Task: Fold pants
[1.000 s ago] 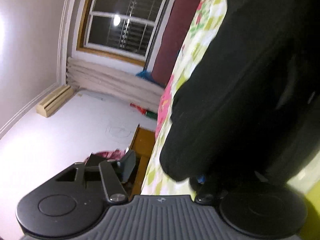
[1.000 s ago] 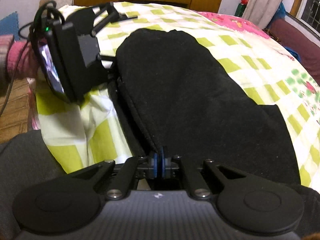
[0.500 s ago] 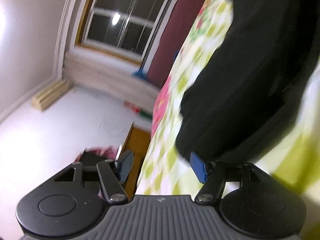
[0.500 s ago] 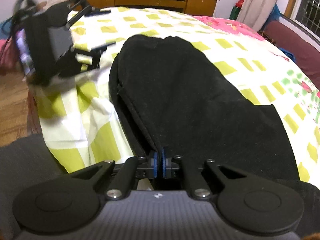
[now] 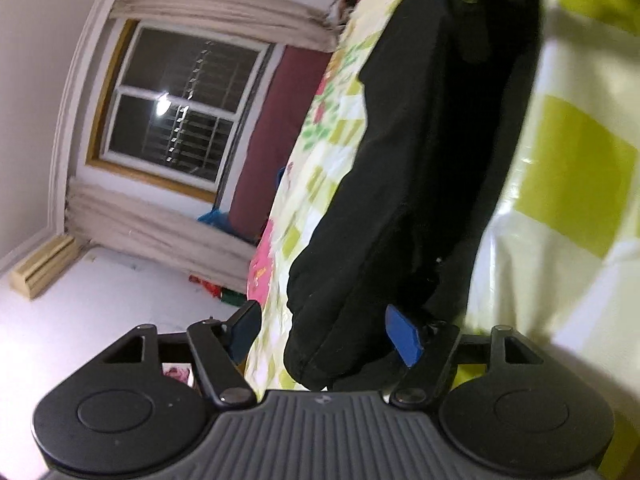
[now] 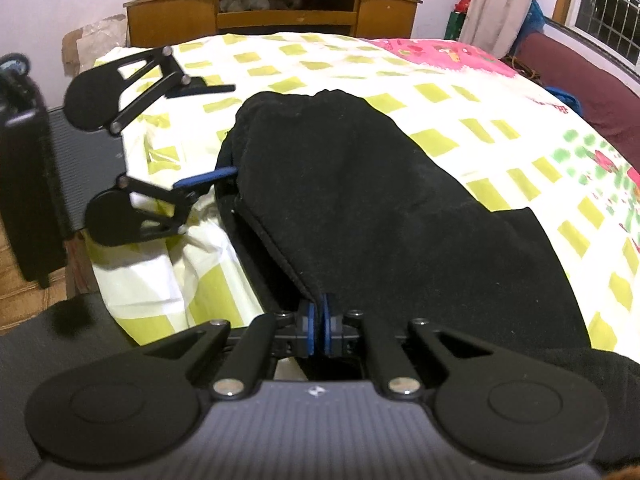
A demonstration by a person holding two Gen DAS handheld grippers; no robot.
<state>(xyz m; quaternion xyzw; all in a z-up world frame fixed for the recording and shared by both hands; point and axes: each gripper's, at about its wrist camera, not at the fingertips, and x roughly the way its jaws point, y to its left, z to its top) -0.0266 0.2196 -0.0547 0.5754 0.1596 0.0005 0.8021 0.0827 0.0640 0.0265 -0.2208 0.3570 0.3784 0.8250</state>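
Black pants (image 6: 380, 200) lie folded lengthwise on a bed with a yellow-checked sheet (image 6: 440, 92). My right gripper (image 6: 316, 324) is shut on the near edge of the pants, its blue pads pinching the cloth. My left gripper (image 6: 218, 132) sits at the far left end of the pants, turned on its side, and its jaws are opening. In the left wrist view the rounded end of the pants (image 5: 340, 280) lies between the left gripper (image 5: 324, 332) fingers. One blue pad (image 5: 404, 336) is next to the cloth and the other stands well off it.
A wooden dresser (image 6: 280, 12) stands beyond the bed. A window (image 5: 176, 120) with curtains and a maroon couch (image 6: 580, 72) are on the right side. The bed's left edge drops to a wooden floor (image 6: 24, 300).
The left gripper's jaws have spread wider and it has drawn back to the left off the pants' end. The right gripper has held still, shut on the cloth.
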